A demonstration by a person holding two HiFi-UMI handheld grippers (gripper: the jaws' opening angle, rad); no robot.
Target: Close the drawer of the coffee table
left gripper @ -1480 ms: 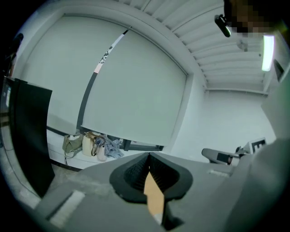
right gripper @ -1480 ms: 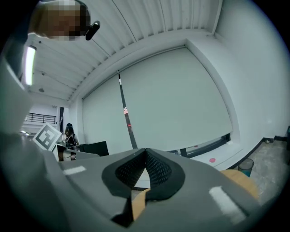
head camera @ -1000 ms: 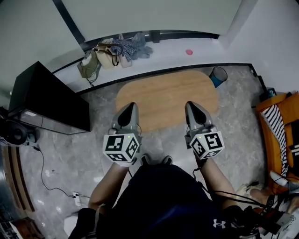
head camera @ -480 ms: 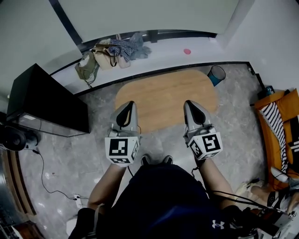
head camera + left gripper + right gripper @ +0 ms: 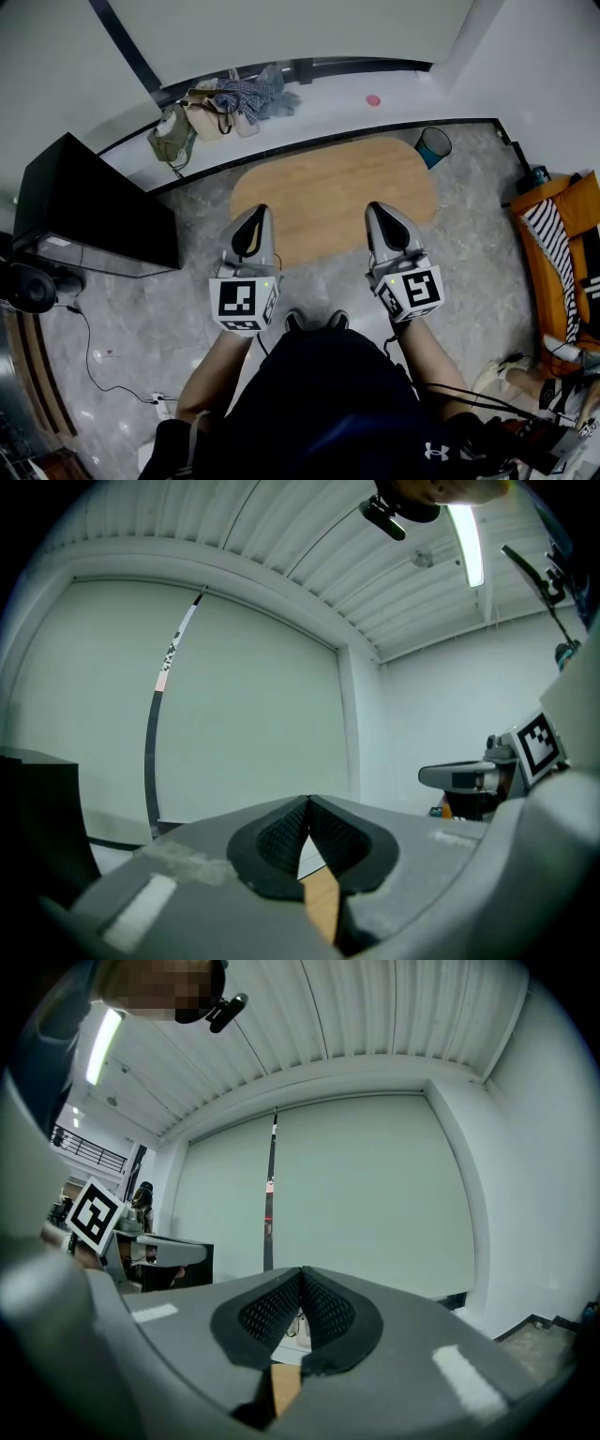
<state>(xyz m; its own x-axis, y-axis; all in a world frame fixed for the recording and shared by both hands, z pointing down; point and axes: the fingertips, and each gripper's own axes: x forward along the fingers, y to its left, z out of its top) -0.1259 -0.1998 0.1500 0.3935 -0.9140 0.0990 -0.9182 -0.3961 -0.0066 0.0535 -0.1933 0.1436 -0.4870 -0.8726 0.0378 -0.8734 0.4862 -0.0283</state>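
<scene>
- Black cabinet (image 5: 94,211) at far left, well apart from the work.
- Left gripper (image 5: 255,214): jaws pressed together, nothing between them, tip over the table's near edge.
- Oval wooden coffee table (image 5: 333,183) at centre, straight ahead of the person. Its drawer shows in no view.
- Right gripper (image 5: 380,208): jaws likewise closed tight and empty, tip over the same near edge.
- Teal bin (image 5: 434,148) just beside the table's far right end.
- Risk (judgement): with the drawer front unseen, a push could land off-centre and skew or jam the drawer. Narrow closed tips could slip off, and the table might slide on the smooth stone floor (image 5: 187,319).
</scene>
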